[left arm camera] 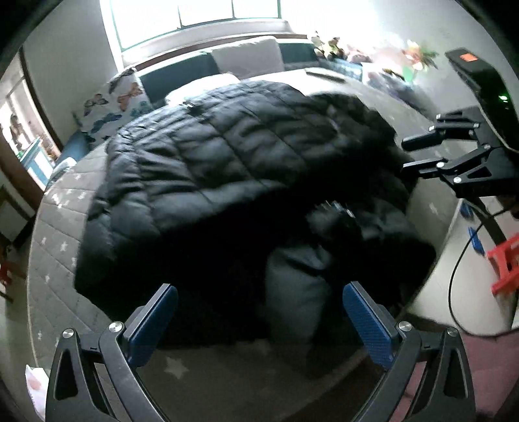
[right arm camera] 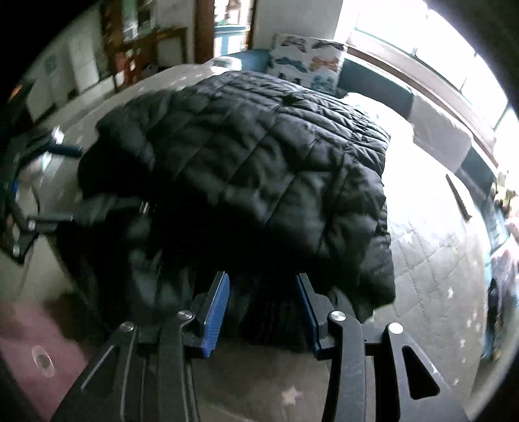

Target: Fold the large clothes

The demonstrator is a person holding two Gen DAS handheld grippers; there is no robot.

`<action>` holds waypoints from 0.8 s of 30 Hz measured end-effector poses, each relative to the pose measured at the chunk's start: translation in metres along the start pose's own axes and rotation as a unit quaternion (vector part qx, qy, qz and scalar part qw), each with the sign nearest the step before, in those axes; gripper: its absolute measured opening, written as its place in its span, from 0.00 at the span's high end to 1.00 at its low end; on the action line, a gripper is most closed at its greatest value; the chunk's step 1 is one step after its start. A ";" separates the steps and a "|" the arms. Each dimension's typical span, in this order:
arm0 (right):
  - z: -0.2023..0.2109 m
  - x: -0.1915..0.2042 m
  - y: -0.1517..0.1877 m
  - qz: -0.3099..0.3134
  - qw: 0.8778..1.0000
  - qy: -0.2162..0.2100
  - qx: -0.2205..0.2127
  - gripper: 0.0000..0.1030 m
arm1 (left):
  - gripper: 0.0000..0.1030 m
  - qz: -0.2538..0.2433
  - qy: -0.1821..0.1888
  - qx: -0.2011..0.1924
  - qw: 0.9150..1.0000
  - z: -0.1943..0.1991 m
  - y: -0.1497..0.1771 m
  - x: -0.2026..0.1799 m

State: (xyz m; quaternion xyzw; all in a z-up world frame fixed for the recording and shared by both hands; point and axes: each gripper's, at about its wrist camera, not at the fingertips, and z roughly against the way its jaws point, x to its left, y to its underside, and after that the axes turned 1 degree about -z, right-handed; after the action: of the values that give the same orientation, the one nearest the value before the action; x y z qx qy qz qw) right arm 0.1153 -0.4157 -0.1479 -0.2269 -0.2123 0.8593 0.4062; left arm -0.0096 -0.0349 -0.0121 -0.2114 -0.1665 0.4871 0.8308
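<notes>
Nearest, left gripper (left arm camera: 259, 321) low in the frame: blue ribbed pads spread wide, nothing between, tilted down over the near hem. Right gripper (right arm camera: 262, 308) likewise angled down, pads partly apart, dark ribbed cloth lying in the gap; contact with the pads too shadowed to tell. Beyond, black quilted puffer coat (left arm camera: 211, 168) heaped mid-frame on the grey star-printed quilted bed cover (left arm camera: 55, 233), glossy stitched panels, near folds lost in blur and shadow. Farther up, butterfly-print pillow (left arm camera: 110, 107) at upper left, window (left arm camera: 194, 16) glare washing out the far shelf.
</notes>
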 end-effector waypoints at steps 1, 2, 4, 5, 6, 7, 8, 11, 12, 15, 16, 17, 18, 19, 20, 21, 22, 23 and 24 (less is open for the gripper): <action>0.001 0.003 0.007 0.013 1.000 0.005 0.002 0.56 | 0.00 -0.005 -0.001 0.003 1.000 -0.004 0.004 -0.003; 0.000 0.007 0.016 0.029 1.000 0.010 0.005 0.56 | 0.00 -0.010 0.000 0.009 1.000 -0.008 0.006 -0.008; -0.004 0.012 0.027 0.051 0.998 0.016 0.015 0.56 | 0.00 -0.021 -0.003 0.015 1.000 -0.016 0.011 -0.015; -0.007 0.014 0.033 0.060 0.998 0.015 0.019 0.56 | 0.00 -0.030 -0.007 0.015 0.999 -0.020 0.012 -0.019; -0.009 0.017 0.037 0.069 0.997 0.012 0.022 0.56 | 0.06 -0.040 -0.016 0.016 0.999 -0.024 0.013 -0.022; -0.012 0.021 0.042 0.078 0.997 0.009 0.024 0.56 | 0.17 -0.049 -0.026 0.018 0.998 -0.028 0.014 -0.025; -0.013 0.026 0.047 0.089 0.996 0.008 0.024 0.56 | 0.24 -0.058 -0.037 0.019 0.997 -0.032 0.015 -0.028; -0.018 0.042 0.055 0.125 0.992 0.017 0.014 0.56 | 0.51 -0.086 -0.087 0.017 0.992 -0.038 0.017 -0.034; -0.018 0.046 0.057 0.132 0.991 0.019 0.010 0.56 | 0.61 -0.092 -0.095 0.013 0.991 -0.037 0.017 -0.036; -0.024 0.062 0.060 0.162 0.987 0.023 -0.005 0.56 | 0.81 -0.094 -0.091 -0.001 0.991 -0.028 0.013 -0.033; -0.025 0.066 0.061 0.170 0.985 0.026 -0.010 0.56 | 0.84 -0.091 -0.092 -0.006 0.992 -0.025 0.011 -0.032; -0.026 0.071 0.061 0.182 0.983 0.031 -0.017 0.56 | 0.85 -0.088 -0.095 -0.011 0.991 -0.023 0.008 -0.029; -0.026 0.075 0.060 0.191 0.981 0.037 -0.024 0.56 | 0.86 -0.083 -0.097 -0.015 0.992 -0.019 0.005 -0.026; -0.026 0.078 0.059 0.200 0.978 0.044 -0.034 0.56 | 0.87 -0.075 -0.092 -0.019 0.993 -0.017 0.001 -0.023; -0.026 0.083 0.058 0.212 0.975 0.055 -0.048 0.56 | 0.87 -0.066 -0.082 -0.024 0.994 -0.013 -0.003 -0.018; -0.024 0.084 0.057 0.217 0.973 0.059 -0.054 0.56 | 0.87 -0.056 -0.075 -0.029 0.995 -0.009 -0.009 -0.013; -0.024 0.087 0.055 0.226 0.970 0.065 -0.063 0.56 | 0.87 -0.049 -0.069 -0.033 0.996 -0.006 -0.014 -0.008; -0.024 0.090 0.053 0.232 0.968 0.067 -0.069 0.56 | 0.88 -0.043 -0.066 -0.035 0.996 -0.004 -0.019 -0.004; -0.024 0.090 0.052 0.235 0.967 0.066 -0.072 0.56 | 0.88 -0.037 -0.062 -0.038 0.997 -0.003 -0.025 0.003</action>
State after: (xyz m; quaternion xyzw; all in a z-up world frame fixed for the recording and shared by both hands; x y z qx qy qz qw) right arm 0.0459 -0.3699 -0.2153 -0.3549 -0.1868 0.8965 0.1881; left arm 0.0115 -0.0436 -0.0015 -0.2060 -0.2436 0.4619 0.8276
